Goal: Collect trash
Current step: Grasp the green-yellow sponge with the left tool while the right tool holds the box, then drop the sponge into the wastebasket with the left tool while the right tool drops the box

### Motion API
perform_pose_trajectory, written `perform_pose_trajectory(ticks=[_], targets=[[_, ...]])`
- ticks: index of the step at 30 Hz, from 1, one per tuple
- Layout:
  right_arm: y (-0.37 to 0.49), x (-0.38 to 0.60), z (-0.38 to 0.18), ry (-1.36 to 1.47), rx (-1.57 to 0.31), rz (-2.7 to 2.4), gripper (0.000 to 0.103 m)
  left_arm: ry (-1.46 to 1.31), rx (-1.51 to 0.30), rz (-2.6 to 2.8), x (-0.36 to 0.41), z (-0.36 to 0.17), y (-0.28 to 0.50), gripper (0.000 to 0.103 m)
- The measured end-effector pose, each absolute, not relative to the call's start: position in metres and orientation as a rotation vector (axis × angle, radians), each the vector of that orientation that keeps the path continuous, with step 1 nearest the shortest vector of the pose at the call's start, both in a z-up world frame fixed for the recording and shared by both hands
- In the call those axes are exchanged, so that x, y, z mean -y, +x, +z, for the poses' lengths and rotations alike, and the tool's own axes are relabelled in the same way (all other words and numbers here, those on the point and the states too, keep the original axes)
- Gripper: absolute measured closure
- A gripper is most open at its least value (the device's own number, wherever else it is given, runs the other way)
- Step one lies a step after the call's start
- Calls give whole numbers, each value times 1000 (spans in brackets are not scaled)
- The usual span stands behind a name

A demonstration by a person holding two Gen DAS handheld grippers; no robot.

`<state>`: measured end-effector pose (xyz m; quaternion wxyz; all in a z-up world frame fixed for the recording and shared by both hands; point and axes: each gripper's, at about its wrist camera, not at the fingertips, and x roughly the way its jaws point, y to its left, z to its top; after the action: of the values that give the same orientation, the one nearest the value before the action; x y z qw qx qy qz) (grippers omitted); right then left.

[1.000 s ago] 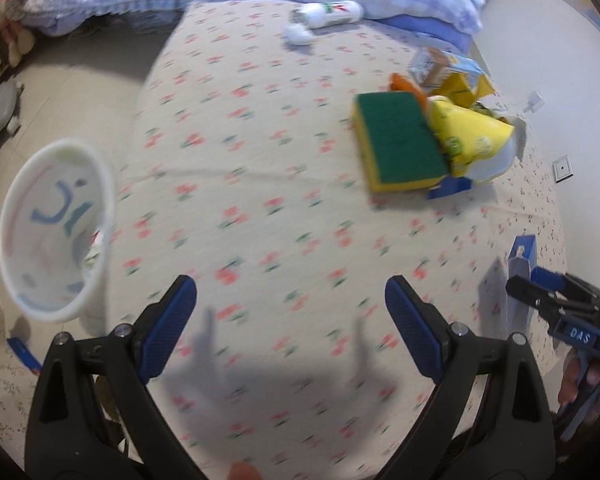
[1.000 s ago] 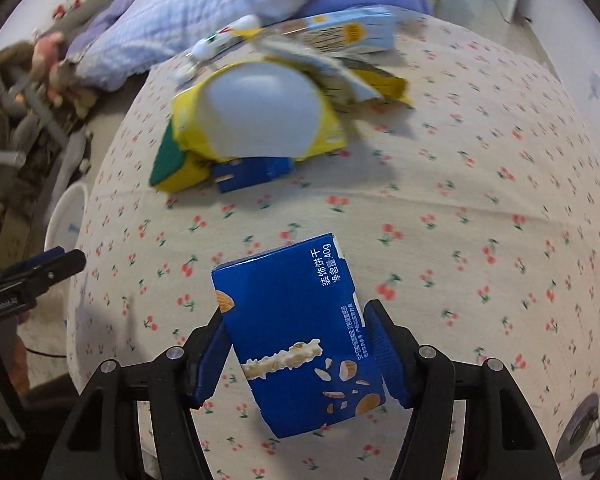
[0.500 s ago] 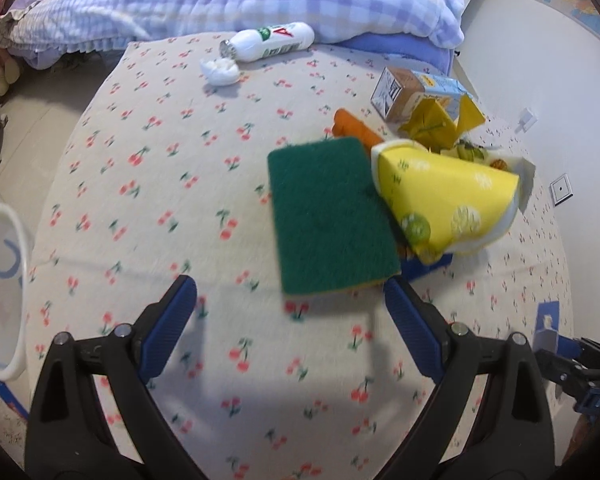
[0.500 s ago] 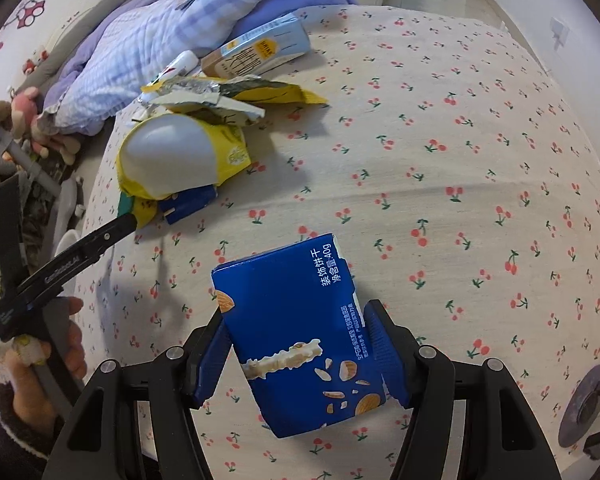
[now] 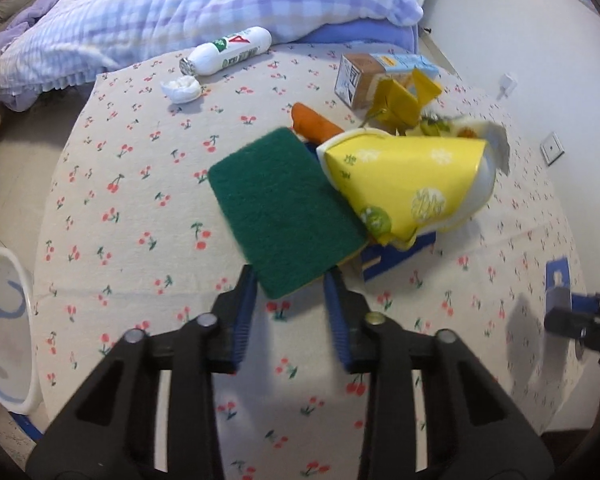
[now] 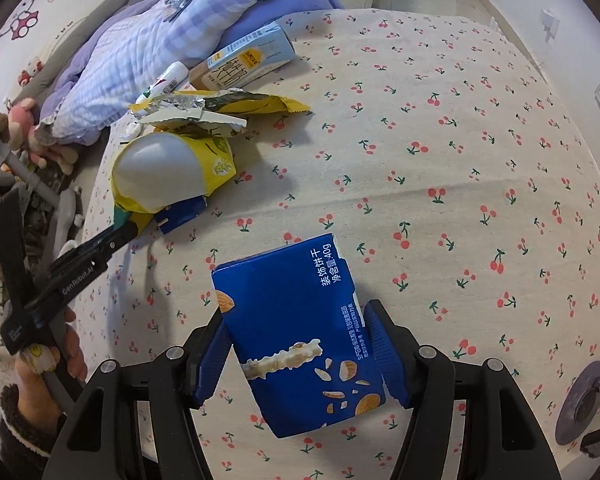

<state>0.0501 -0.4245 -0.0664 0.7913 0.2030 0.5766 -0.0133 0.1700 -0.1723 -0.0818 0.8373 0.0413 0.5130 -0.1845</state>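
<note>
My left gripper (image 5: pixel 290 276) has its jaws closing on the near corner of a green and yellow sponge (image 5: pixel 280 212) on the cherry-print bed. A yellow paper cup (image 5: pixel 412 180) lies on its side against the sponge, over a small blue carton (image 5: pixel 396 252). My right gripper (image 6: pixel 296 344) is shut on a blue biscuit box (image 6: pixel 300 340) and holds it above the bed. The left gripper also shows in the right wrist view (image 6: pixel 120 236), at the sponge beside the cup (image 6: pixel 168 172).
A white bin (image 5: pixel 2 332) stands off the bed's left edge. A white bottle (image 5: pixel 228 50), a tissue wad (image 5: pixel 180 88), an orange item (image 5: pixel 312 124), a milk carton (image 5: pixel 380 76), yellow foil wrappers (image 6: pixel 212 114) and a checked quilt (image 5: pixel 204 12) lie farther back.
My left gripper has moved forward to the sponge and its jaws have narrowed around the sponge's corner. My right gripper still holds the blue box, shifted a little.
</note>
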Motion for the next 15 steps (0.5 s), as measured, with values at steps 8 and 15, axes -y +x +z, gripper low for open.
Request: perform_pose_trajectory(ticks=[8, 15], targets=[[55, 409, -56, 431, -1216, -4, 37, -15, -1129, -400, 137, -72, 162, 72], [62, 395, -48, 436, -1198, 11, 37, -48, -1125, -398, 111, -58, 155, 73]])
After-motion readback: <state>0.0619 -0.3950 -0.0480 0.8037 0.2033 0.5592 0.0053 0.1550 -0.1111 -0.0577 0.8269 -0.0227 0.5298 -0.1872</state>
